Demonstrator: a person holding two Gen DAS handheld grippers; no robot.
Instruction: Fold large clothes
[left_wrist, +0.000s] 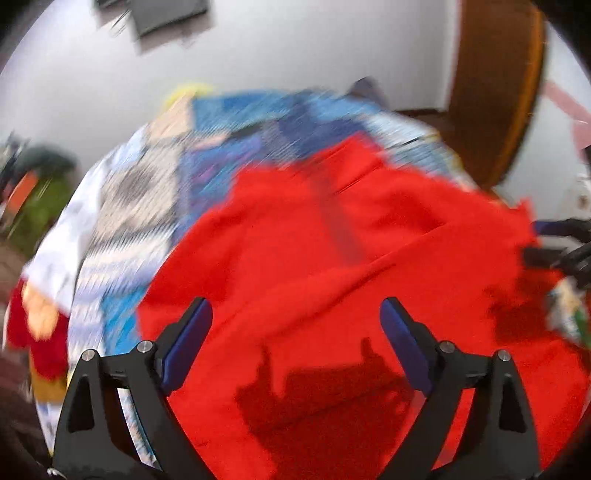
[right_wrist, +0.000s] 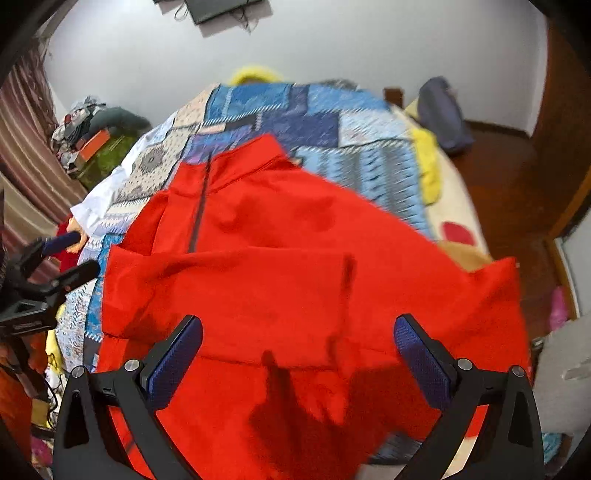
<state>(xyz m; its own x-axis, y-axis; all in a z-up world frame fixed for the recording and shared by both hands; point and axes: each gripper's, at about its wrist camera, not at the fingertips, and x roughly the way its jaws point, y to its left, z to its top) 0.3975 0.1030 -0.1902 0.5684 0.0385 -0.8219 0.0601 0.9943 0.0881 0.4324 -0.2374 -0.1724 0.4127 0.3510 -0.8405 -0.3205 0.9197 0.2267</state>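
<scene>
Folding looks partly done: red garment fills the frame's centre on the patchwork bedspread, 1 sleeve already laid across its body. Left gripper and right gripper hover spread wide, holding nothing; further folds remain.

A bedroom in a lived-in home. Bed filling the middle of the room, spread with a blue patchwork quilt and a red garment laid out on top. Yellow pillow at the far end against a plain white wall, dark flat screen mounted high with cables dangling. Striped curtain at the left, beside a heap of clothes and boxes on a green-covered surface. Brown wooden floor at the right, wooden door nearby, dark bag by the bed corner.
</scene>
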